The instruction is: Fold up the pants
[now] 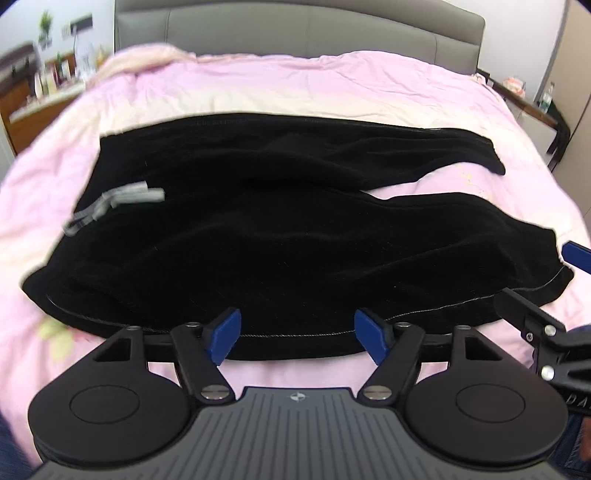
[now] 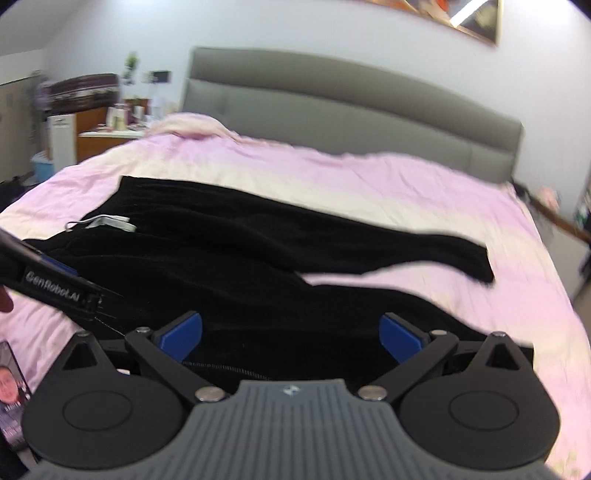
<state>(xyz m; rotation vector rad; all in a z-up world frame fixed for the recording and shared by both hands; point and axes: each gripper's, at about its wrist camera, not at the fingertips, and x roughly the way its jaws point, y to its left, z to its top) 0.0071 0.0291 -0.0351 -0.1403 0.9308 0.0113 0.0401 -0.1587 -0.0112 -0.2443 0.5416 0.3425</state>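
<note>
Black pants (image 1: pixel 258 229) lie flat across a pink bed cover (image 1: pixel 295 85), waistband at the left with a grey drawstring (image 1: pixel 122 201), two legs running right. My left gripper (image 1: pixel 301 338) is open, its blue pads at the near seam of the pants, around nothing. My right gripper (image 2: pixel 291 338) is open over the near leg of the pants (image 2: pixel 258 258), holding nothing. The right gripper also shows at the right edge of the left wrist view (image 1: pixel 546 321); the left gripper shows at the left of the right wrist view (image 2: pixel 55 288).
A grey padded headboard (image 1: pixel 295 33) stands at the far end of the bed. A cluttered desk (image 1: pixel 44 92) is at the far left, a dark side table (image 1: pixel 535 107) at the far right. A phone (image 2: pixel 11 391) lies at the near left.
</note>
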